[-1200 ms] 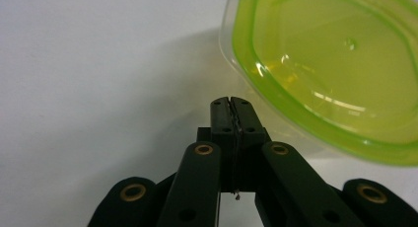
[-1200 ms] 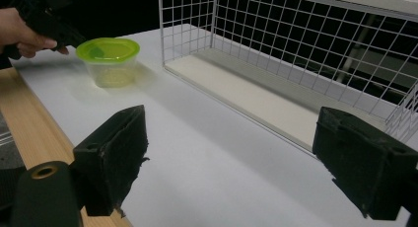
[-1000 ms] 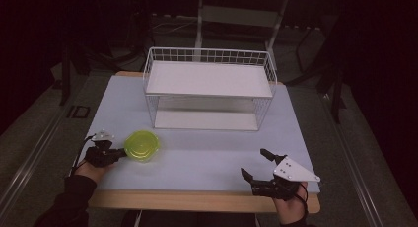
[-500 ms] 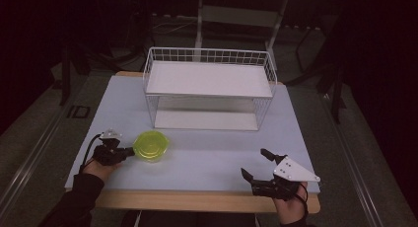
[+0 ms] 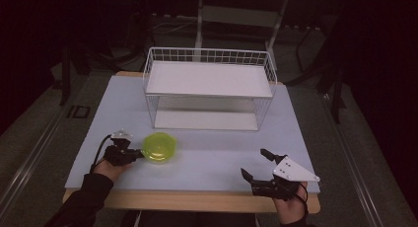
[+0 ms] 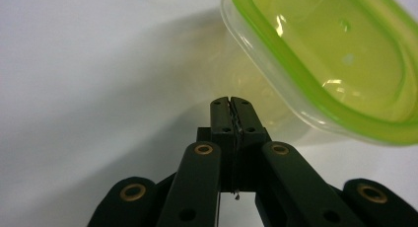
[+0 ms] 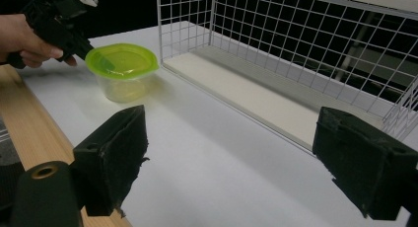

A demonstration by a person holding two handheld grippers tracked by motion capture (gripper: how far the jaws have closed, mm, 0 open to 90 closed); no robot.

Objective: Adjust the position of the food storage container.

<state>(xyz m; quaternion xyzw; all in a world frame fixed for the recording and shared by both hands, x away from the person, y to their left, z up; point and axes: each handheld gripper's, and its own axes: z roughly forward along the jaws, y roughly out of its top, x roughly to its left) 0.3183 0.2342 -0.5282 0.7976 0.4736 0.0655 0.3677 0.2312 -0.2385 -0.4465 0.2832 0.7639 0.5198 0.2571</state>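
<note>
Dark surroundings close in around a pale table (image 5: pixel 197 163) with a wooden front edge, where a white wire shelf rack (image 5: pixel 209 91) stands toward the far side. At the near left, a hand (image 5: pixel 106 169) holds the left hand-held gripper (image 5: pixel 134 155), its jaws pressed together with nothing between them; their tips sit just beside a clear container with a lime-green lid (image 5: pixel 159 147), which stands on the table straight ahead of them, its rim very close above the tips in the left gripper view. The right hand-held gripper (image 5: pixel 256 163) rests at the near right edge, jaws spread wide and empty, well apart from the container (image 7: pixel 123 71), which lies far ahead and to its left, with the rack's lower shelf ahead to its right.
</note>
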